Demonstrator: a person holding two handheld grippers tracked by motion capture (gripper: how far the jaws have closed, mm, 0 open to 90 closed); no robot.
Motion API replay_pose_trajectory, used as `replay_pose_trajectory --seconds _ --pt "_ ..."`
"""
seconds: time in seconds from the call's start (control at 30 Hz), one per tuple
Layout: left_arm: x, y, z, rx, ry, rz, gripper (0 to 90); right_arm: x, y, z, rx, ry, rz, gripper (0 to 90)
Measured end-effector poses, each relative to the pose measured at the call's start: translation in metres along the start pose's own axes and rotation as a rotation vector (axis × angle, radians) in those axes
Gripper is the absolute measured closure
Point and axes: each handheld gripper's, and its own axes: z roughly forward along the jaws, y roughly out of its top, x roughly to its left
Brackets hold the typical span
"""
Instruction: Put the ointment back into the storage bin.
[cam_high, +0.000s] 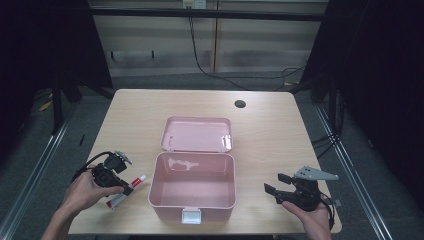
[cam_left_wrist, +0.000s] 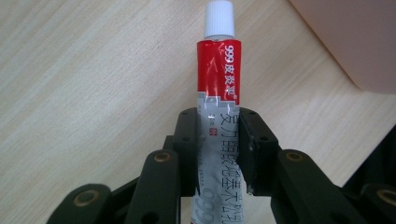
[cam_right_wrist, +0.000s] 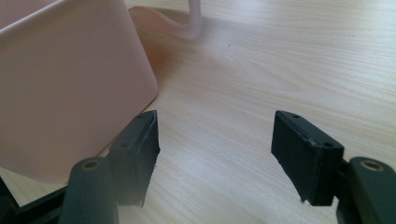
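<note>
Left gripper (cam_left_wrist: 218, 154) clamped on ointment tube (cam_left_wrist: 218, 93) lying flat beside open pink box (cam_high: 192, 185), ready for lifting in; right gripper (cam_right_wrist: 215, 154) idle, jaws apart, empty.

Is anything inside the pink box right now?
The pink box stands open with its lid laid back; its floor looks bare in the high view. The strip behind the near wall is hidden from that camera.

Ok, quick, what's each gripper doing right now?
Left gripper: shut on the ointment tube, which lies on the table.
Right gripper: open, holding nothing, beside the pink box.
</note>
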Motion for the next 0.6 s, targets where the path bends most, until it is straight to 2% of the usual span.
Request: replay_pose_trajectory --seconds 0.03,0.07,0.13,0.23,0.27,0.37,0.4,0.5,0.6 --pt "0.000 0.000 0.000 0.000 0.000 0.000 70.9 0.000 0.000 0.000 0.001 0.001 0.000 32.1" --pt "-0.001 0.001 -0.005 -0.002 -0.013 0.013 70.8 0.000 0.000 0.000 0.001 0.000 0.000 32.0" --pt "-0.002 0.001 -0.009 -0.014 -0.039 0.008 70.8 0.000 0.000 0.000 0.003 0.001 0.002 32.0" --pt "-0.005 0.002 -0.013 -0.006 -0.075 0.032 70.7 0.000 0.000 0.000 0.001 0.001 0.002 32.0" --pt "-0.007 0.002 -0.014 0.008 -0.070 0.050 70.7 0.000 0.000 0.000 0.000 0.000 0.001 32.0" --pt "-0.009 0.003 -0.019 0.007 -0.059 0.063 70.7 0.000 0.000 0.000 0.000 0.000 0.000 32.0" --pt "-0.009 0.003 -0.020 0.009 -0.068 0.065 70.7 0.000 0.000 0.000 0.000 -0.001 0.000 32.0" --pt "-0.008 0.004 -0.026 0.001 -0.074 0.065 70.8 0.000 0.000 0.000 0.001 0.000 0.002 31.9" --pt "-0.007 0.004 -0.030 -0.011 -0.093 0.048 70.8 0.000 0.000 0.000 0.000 0.000 0.001 31.9"
